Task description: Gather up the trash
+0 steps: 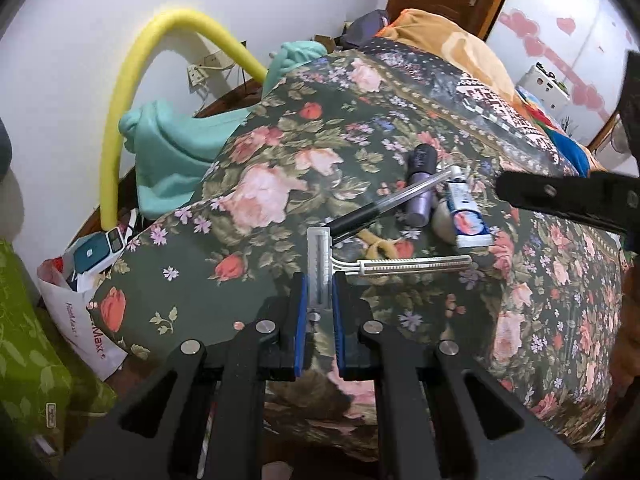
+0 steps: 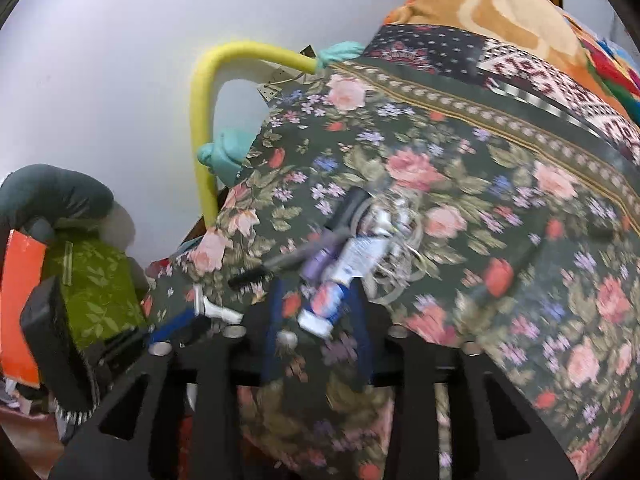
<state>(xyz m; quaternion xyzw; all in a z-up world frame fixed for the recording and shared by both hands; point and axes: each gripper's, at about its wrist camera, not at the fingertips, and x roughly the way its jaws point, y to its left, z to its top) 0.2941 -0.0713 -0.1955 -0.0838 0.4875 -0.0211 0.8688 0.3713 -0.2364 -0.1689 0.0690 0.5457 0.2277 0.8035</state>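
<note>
Trash lies on a floral bedspread (image 1: 280, 152). In the left wrist view, my left gripper (image 1: 319, 280) is shut on the head of a white disposable razor (image 1: 400, 266). Beyond it lie a black pen (image 1: 384, 204), a purple bottle (image 1: 420, 184) and a white toothpaste tube (image 1: 466, 212). My right gripper shows as a black bar at the right edge (image 1: 560, 196). In the blurred right wrist view, my right gripper (image 2: 316, 308) is open with its fingers on either side of the toothpaste tube (image 2: 336, 280). The razor (image 2: 216, 308) sits left of it.
A white plastic bag (image 1: 80, 304) with boxes stands on the floor at the bed's left. A yellow foam tube (image 1: 116, 92) arches by the wall, with teal cloth (image 1: 172, 152) beside it. A green patterned bag (image 2: 96, 280) and an orange box (image 2: 20, 300) stand at left.
</note>
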